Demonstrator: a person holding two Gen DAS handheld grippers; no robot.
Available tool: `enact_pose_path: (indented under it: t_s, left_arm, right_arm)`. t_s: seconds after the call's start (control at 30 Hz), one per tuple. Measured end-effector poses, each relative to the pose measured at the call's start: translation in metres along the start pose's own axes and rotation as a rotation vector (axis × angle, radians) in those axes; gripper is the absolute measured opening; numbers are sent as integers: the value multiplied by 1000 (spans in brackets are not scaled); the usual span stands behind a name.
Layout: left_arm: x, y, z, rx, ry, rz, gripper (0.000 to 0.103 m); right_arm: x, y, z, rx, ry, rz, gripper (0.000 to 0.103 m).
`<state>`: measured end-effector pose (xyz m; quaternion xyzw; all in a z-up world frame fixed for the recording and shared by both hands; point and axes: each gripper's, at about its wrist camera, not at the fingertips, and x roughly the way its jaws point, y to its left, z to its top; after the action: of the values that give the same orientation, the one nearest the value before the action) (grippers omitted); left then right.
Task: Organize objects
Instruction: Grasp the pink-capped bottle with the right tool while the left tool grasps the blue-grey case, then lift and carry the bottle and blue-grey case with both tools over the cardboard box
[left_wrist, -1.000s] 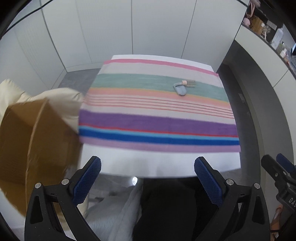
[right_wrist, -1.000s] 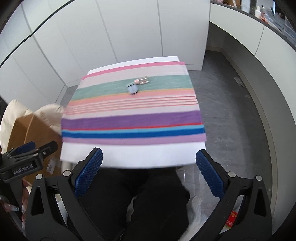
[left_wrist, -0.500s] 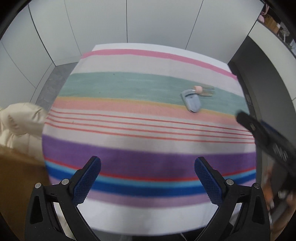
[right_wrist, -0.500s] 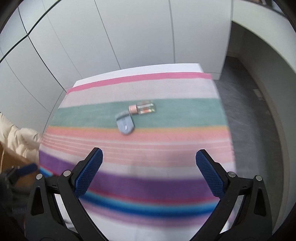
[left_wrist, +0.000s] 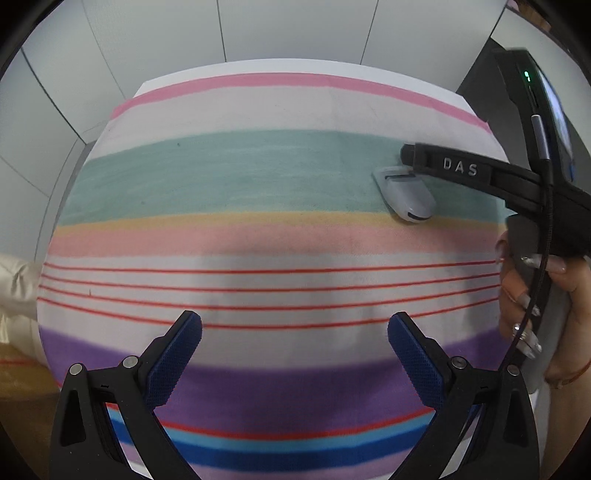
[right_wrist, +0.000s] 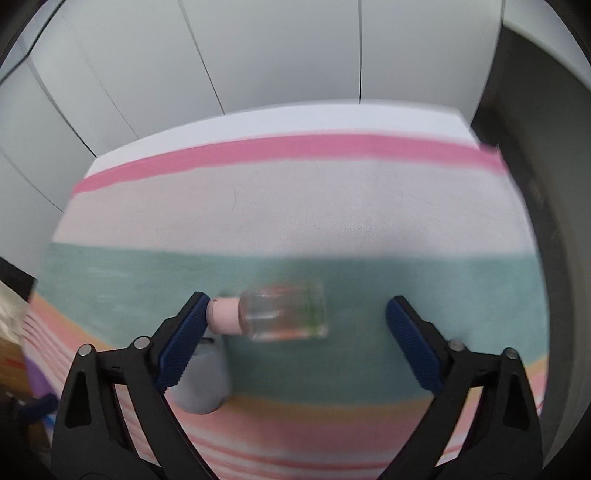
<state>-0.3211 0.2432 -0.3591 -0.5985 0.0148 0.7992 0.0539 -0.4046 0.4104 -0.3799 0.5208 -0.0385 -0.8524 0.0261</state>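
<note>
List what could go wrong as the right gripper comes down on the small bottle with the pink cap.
1. The right gripper, its jaws just closing, straddles the bottle lengthwise; the left finger sits by the pink cap, so the bottle may get pushed or roll.
2. The grey case lies close beside and could get knocked.

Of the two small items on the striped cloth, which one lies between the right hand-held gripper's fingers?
The clear bottle with the pink cap, lying on its side on the green stripe. The grey case sits outside the open right hand-held gripper, by its left finger.
</note>
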Motion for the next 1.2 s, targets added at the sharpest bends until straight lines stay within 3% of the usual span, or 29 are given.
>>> enact_pose_path:
  t_s: [0.07,0.1,0.23,0.4,0.47,0.6,0.63,0.7,0.77,0.9,1.2]
  left_arm:
    - [3,-5,2,19,-10,9,101]
    - [4,-8,4,29,-12,9,101]
    - [6,-24,13,111,-51,-5,101]
    - [13,-54,27,250,-77,-1,101]
    - [17,-62,33,241,-67,-29,101]
    - [31,-76,54,120,-30,-73,101]
    - [34,-78,59,89,-20,-67,98]
    - [42,-80,68,30,-5,-46,74]
    - [39,-85,74,24,-46,28,37]
    - [34,-85,75,16,-47,-14,36]
    - [8,-71,71,-8,-67,28,36]
  right_arm:
    - [0,7,-1,-61,-3,-45,70]
    - [0,10,-3,-85,-5,-62,65]
    - [-6,1,-12,-84,-7,-43,65]
    - [-24,-36,-38,-3,-4,-63,65]
    - [-33,-50,-52,32,-7,-70,65]
    - [-48,-68,-77,84,-8,-73,65]
    - [-50,-70,-80,91,-7,-74,65]
    - [-53,-74,-85,106,-4,-69,65]
    - [-53,-74,-85,104,5,-76,65]
    - [-57,-78,-81,101,11,-71,64]
    - [-69,-64,-73,60,-4,-70,64]
